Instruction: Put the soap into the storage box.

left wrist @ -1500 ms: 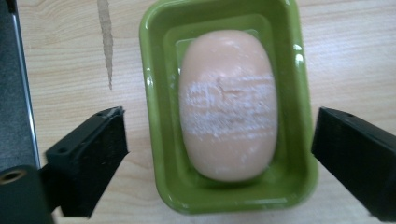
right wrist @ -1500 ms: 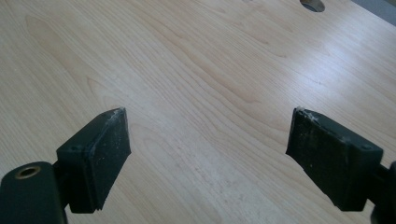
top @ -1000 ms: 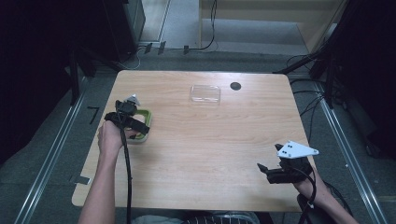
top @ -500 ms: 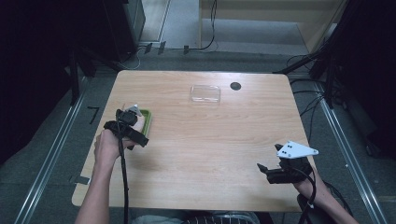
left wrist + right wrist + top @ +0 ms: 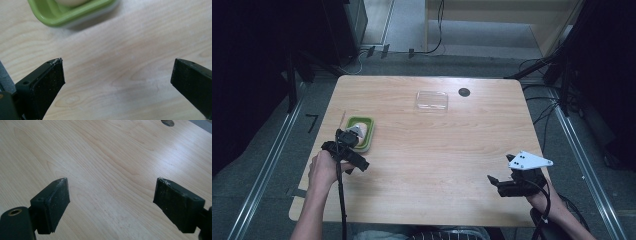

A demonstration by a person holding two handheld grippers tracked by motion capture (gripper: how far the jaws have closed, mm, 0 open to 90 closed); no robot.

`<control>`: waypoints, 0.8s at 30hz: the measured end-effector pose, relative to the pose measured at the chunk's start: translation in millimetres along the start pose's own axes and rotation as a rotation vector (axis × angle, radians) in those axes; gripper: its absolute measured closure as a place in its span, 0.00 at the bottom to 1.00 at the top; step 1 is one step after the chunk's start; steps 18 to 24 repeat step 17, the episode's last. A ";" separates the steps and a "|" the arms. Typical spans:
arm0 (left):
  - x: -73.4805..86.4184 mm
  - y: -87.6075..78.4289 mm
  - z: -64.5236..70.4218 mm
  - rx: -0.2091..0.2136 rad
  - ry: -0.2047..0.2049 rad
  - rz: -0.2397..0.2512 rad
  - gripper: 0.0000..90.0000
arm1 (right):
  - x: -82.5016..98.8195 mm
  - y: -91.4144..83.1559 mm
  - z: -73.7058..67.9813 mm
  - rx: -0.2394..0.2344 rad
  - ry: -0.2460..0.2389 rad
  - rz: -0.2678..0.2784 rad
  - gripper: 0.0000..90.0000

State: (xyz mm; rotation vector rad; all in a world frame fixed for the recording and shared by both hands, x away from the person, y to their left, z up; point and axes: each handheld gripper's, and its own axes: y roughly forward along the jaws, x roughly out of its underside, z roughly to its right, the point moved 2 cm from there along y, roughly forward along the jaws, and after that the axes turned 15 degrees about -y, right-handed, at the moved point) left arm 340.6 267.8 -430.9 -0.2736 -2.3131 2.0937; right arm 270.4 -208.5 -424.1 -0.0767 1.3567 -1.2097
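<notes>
High view shows the green tray (image 5: 368, 137), long axis seemingly running toward the table's far edge, beside the wide-open left gripper (image 5: 348, 150); the right gripper (image 5: 504, 184) also gapes.

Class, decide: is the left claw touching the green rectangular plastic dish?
Apart. In the left gripper view, bare wood separates the open left claw from the green rectangular plastic dish.

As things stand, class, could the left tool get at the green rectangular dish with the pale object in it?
Probably yes. The left tool is open just short of the green rectangular dish, with bare wooden table between its jaws and the rim.
</notes>
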 end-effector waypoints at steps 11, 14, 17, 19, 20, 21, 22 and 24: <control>27.3 16.0 3.9 -0.007 0.027 -0.050 0.00 | 0.4 -0.6 -0.2 0.001 0.005 -0.003 0.15; 29.7 17.9 3.0 -0.009 0.025 -0.044 0.00 | 0.6 -0.9 0.0 0.002 0.003 0.000 0.15; 29.9 19.4 3.3 -0.007 0.020 -0.040 0.00 | 1.1 -0.4 0.6 0.003 0.004 0.001 0.15; 29.9 19.4 3.3 -0.007 0.020 -0.040 0.00 | 1.1 -0.4 0.6 0.003 0.004 0.001 0.15; 29.9 19.4 3.3 -0.007 0.020 -0.040 0.00 | 1.1 -0.4 0.6 0.003 0.004 0.001 0.15; 29.9 19.4 3.3 -0.007 0.020 -0.040 0.00 | 1.1 -0.4 0.6 0.003 0.004 0.001 0.15; 29.9 19.4 3.3 -0.007 0.020 -0.040 0.00 | 1.1 -0.4 0.6 0.003 0.004 0.001 0.15; 29.9 19.4 3.3 -0.007 0.020 -0.040 0.00 | 1.1 -0.4 0.6 0.003 0.004 0.001 0.15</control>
